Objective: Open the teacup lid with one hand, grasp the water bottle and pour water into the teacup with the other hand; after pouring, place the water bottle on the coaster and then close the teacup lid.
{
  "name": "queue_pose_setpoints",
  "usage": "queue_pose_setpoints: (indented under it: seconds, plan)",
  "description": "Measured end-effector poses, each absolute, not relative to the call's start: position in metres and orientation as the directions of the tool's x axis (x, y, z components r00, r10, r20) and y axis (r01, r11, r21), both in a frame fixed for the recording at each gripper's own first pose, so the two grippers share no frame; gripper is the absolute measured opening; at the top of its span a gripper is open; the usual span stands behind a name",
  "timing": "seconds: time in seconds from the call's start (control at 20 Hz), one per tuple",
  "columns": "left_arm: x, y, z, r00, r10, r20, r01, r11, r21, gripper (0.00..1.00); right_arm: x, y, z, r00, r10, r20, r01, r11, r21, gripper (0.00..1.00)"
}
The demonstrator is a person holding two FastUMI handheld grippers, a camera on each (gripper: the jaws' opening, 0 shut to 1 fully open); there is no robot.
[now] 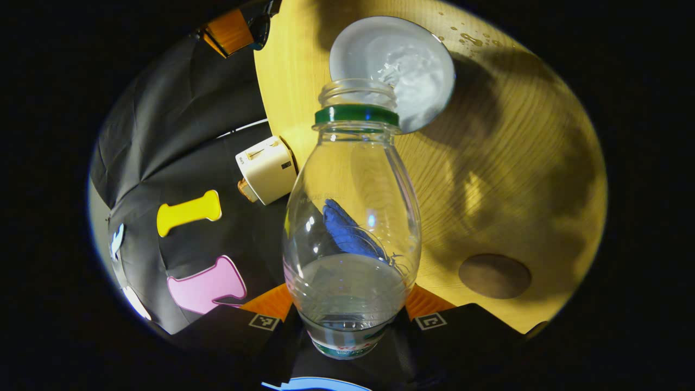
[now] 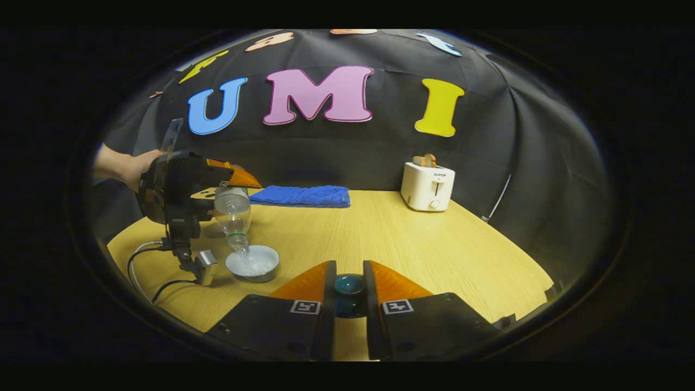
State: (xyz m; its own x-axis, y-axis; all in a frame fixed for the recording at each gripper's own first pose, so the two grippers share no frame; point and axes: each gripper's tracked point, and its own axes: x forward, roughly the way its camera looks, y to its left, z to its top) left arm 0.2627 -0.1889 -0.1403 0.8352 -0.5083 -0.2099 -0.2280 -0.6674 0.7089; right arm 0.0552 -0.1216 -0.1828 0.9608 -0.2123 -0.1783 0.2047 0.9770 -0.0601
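Clear plastic water bottle (image 1: 352,228), one in number, is clamped between both fingers of my left gripper (image 1: 350,320), tipped so that its long axis runs from my jaws at the bottom of the left gripper view up to its open mouth at upper centre. That mouth sits directly over the single teacup (image 1: 404,65), and water falls into it; in the right gripper view the same teacup (image 2: 252,263) lies lower left, below the inverted bottle. One round coaster (image 1: 494,276) lies at lower right of the left gripper view, beside the bottle's base end, nearer my left gripper than my right. My right gripper (image 2: 349,290) is closed on the one teacup lid (image 2: 349,285), held at bottom centre, well apart from the cup. Pouring appears under way. One toaster (image 2: 428,185) and one blue cloth (image 2: 301,196) stand at the table's (image 2: 380,233) far edge.
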Motion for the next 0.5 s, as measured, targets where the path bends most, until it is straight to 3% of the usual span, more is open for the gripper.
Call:
queue_pose_setpoints:
  seconds: [0.5]
  plan:
    - [0.262,-0.198,-0.123,0.82,-0.535,-0.203,-0.297,-0.701,0.648,0.75,0.056,-0.113,-0.178,0.966,-0.195,-0.172,0.186,0.98,-0.062,0.26]
